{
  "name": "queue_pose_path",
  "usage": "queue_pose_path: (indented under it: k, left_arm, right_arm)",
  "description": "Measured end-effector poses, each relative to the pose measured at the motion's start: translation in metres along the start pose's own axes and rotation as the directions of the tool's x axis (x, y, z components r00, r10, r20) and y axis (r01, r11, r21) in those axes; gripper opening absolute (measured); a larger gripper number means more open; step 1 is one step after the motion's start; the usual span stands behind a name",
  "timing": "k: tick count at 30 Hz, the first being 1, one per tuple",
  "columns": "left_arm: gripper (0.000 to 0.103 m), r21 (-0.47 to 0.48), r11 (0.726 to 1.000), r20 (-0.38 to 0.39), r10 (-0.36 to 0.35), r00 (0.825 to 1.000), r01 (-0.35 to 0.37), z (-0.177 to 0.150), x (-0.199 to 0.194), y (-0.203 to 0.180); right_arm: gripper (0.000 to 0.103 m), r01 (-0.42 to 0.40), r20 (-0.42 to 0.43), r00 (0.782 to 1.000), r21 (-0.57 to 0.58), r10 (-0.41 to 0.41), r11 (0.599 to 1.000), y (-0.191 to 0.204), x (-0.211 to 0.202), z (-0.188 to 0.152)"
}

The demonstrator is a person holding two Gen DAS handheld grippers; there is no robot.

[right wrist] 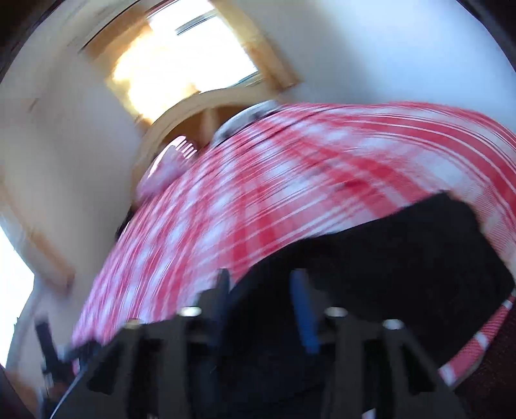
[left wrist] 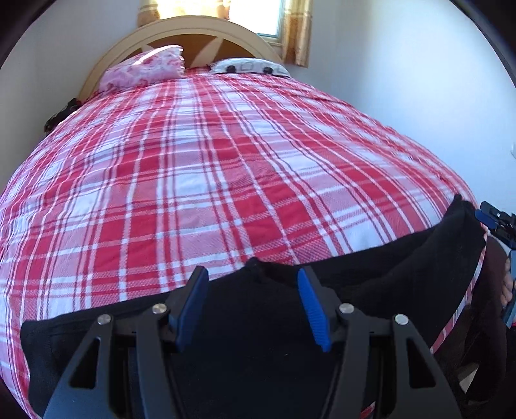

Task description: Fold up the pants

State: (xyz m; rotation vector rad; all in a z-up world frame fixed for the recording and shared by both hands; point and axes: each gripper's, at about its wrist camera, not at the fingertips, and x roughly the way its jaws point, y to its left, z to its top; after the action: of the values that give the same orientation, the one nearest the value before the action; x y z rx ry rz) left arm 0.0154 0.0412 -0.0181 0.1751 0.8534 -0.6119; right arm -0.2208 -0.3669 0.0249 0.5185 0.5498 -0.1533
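Plaid bedspread [left wrist: 200,167] covered bed; no legible writing. Black pants [left wrist: 371,267] lay at its near edge. Left gripper [left wrist: 253,306] and right gripper [right wrist: 262,306]: jaws apart, gripping nothing.

The bed [left wrist: 80,80] wears a red and white plaid cover [left wrist: 209,167] with thin dark lines. Black pants [left wrist: 371,267] lie along its near edge. At the far edge sit a pink and white floral pillow [left wrist: 145,67] and a white pillow [left wrist: 248,66] with dark marks. The headboard [left wrist: 180,30] is cream, the curtains [left wrist: 296,32] golden yellow. The left gripper [left wrist: 253,304] is black with blue pads [left wrist: 312,309].
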Motion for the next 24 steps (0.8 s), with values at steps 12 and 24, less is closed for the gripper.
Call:
queue_pose_path:
  k: [12, 24]
  left_arm:
    - [0.06, 0.044, 0.996, 0.017, -0.076, 0.997, 0.075, 0.004, 0.008, -0.023]
    - [0.07, 0.04, 0.98, 0.016, -0.194, 0.981, 0.193, -0.008, -0.011, -0.07]
  right_arm:
    - [0.062, 0.116, 0.108, 0.979, 0.39, -0.17, 0.914, -0.082, -0.073, -0.049]
    - [0.062, 0.211, 0.126, 0.948, 0.433, -0.291, 0.876, -0.158, -0.071, -0.007]
